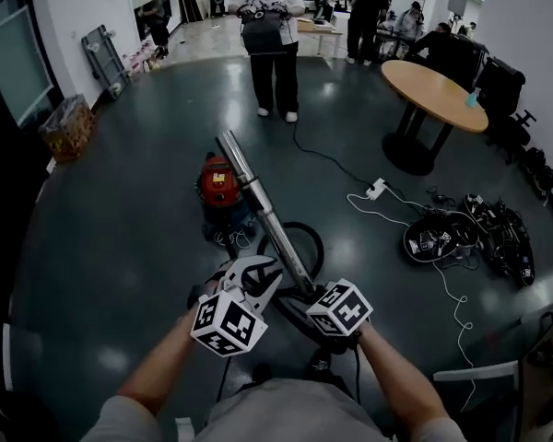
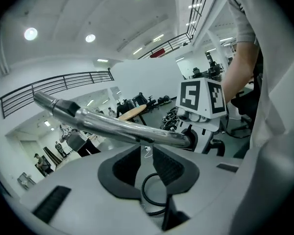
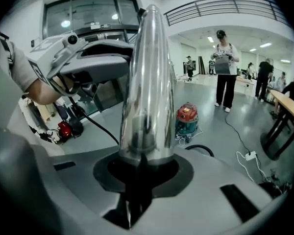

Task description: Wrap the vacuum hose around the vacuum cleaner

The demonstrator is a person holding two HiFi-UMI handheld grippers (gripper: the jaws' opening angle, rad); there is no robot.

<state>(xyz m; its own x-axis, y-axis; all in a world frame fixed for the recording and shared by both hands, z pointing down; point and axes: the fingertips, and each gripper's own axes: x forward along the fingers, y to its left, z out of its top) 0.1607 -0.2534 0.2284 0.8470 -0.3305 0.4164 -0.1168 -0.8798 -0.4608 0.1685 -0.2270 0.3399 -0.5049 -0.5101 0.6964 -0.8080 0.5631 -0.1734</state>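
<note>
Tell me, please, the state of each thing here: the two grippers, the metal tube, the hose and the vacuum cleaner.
Left gripper, open, nothing between its jaws.
Right gripper, shut on the metal tube.
Metal tube, held up in the air, slanting.
Hose, lying in a loop on the floor, not yet wrapped.
Vacuum cleaner, upright on the floor.
</note>
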